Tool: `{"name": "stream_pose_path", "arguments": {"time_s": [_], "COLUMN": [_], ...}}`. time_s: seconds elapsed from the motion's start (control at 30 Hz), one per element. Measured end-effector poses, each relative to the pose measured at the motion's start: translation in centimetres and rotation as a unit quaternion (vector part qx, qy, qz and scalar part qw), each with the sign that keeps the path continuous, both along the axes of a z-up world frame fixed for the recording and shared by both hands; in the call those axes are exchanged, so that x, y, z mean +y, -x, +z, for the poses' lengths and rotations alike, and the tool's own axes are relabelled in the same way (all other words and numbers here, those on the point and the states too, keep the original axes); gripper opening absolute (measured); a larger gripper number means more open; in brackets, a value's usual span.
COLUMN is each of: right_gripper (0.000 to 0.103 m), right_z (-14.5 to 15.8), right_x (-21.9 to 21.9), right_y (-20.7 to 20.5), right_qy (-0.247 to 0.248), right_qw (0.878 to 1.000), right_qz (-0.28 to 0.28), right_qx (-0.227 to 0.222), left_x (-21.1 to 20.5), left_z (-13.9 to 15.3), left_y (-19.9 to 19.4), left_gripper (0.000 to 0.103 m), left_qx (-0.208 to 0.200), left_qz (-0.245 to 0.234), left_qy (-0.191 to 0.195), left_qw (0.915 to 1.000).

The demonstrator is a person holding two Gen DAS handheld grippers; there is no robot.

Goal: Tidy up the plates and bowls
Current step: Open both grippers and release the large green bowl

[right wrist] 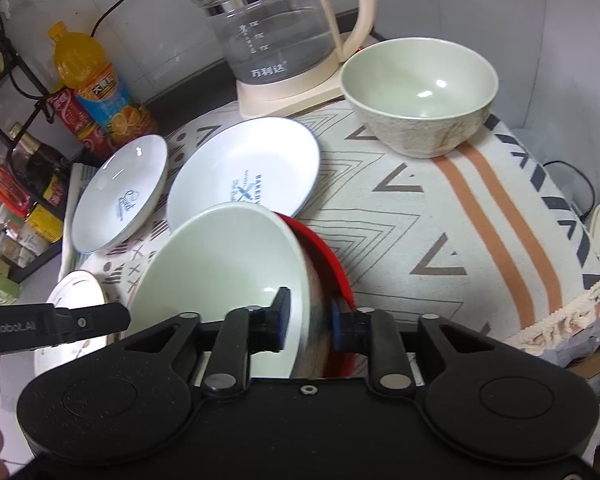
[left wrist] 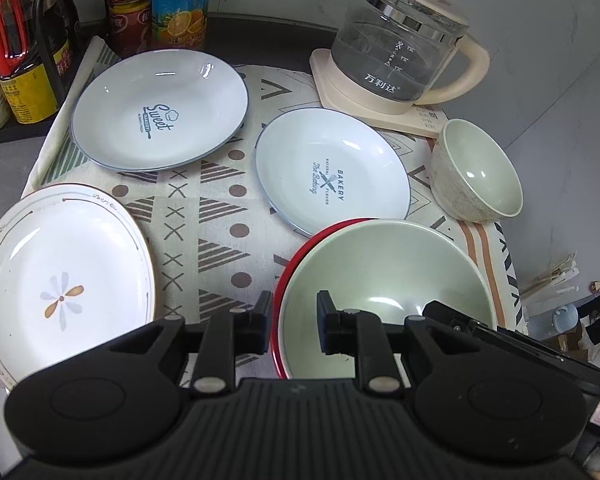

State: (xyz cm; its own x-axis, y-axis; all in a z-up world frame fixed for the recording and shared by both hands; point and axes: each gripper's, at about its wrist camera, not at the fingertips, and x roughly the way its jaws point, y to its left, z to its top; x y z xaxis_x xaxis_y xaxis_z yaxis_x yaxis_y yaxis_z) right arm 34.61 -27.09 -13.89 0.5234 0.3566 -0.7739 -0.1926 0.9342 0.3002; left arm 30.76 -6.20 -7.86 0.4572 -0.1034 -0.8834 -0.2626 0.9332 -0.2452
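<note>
A large pale green bowl [left wrist: 384, 280] [right wrist: 224, 268] sits tilted inside a red bowl [left wrist: 288, 276] [right wrist: 324, 256] on the patterned cloth. My left gripper [left wrist: 294, 320] straddles their left rims, one finger outside and one inside, not clamped. My right gripper [right wrist: 310, 318] is shut on the green bowl's right wall. A small green bowl [left wrist: 476, 170] [right wrist: 420, 96] stands at the far right. A "Bakery" plate [left wrist: 332, 172] [right wrist: 244, 168], a "Sweet" plate [left wrist: 160, 108] [right wrist: 120, 192] and a flower plate [left wrist: 60, 276] [right wrist: 76, 292] lie on the cloth.
A glass kettle [left wrist: 396, 44] [right wrist: 276, 32] on a cream base stands at the back. Drink bottles [left wrist: 180, 0] [right wrist: 96, 84] and sauce jars on a black rack [left wrist: 20, 60] line the back left. The cloth's right edge [right wrist: 572, 304] drops off to clutter below.
</note>
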Motion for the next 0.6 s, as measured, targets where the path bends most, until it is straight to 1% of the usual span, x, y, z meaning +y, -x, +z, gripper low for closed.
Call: {"name": "stream_pose_path", "arguments": {"time_s": [0.07,0.17,0.2,0.23,0.27,0.33,0.43,0.6], "right_gripper": [0.041,0.045,0.046,0.055,0.059,0.058,0.058,0.062], "right_z": [0.4,1.1,1.5,2.1,2.6,3.5,4.3,4.2], "right_x": [0.0,-0.3,-0.5,-0.7,-1.0,-1.5,-1.8,-2.8], "right_y": [0.3,0.8,1.0,1.2,1.2,1.2,1.3,2.0], "right_qy": [-0.008,-0.013,-0.017,-0.017,-0.022,-0.043,-0.026,-0.021], "right_qw": [1.000,1.000,1.000,1.000,0.999,0.998,0.998,0.999], "right_qz": [0.008,0.009,0.007,0.003,0.000,0.004,0.007,0.007], "right_qx": [-0.001,-0.003,-0.011,-0.019,-0.024,-0.034,-0.050,-0.048], "left_x": [-0.1,-0.1,-0.2,-0.2,-0.2,-0.4,-0.8,-1.6], "left_z": [0.1,0.5,0.6,0.6,0.7,1.0,1.4,1.9], "left_y": [0.0,0.2,0.2,0.3,0.3,0.5,0.9,1.5], "left_gripper": [0.025,0.030,0.030,0.030,0.031,0.032,0.042,0.053], "left_qx": [0.000,-0.006,-0.008,-0.008,-0.007,-0.008,-0.016,-0.023], "left_qz": [0.003,0.006,0.006,0.008,0.010,0.011,0.011,0.014], "left_qy": [-0.002,-0.009,-0.011,-0.012,-0.013,-0.013,-0.021,-0.028], "left_qw": [1.0000,0.9999,0.9999,0.9999,0.9998,0.9998,0.9996,0.9992]}}
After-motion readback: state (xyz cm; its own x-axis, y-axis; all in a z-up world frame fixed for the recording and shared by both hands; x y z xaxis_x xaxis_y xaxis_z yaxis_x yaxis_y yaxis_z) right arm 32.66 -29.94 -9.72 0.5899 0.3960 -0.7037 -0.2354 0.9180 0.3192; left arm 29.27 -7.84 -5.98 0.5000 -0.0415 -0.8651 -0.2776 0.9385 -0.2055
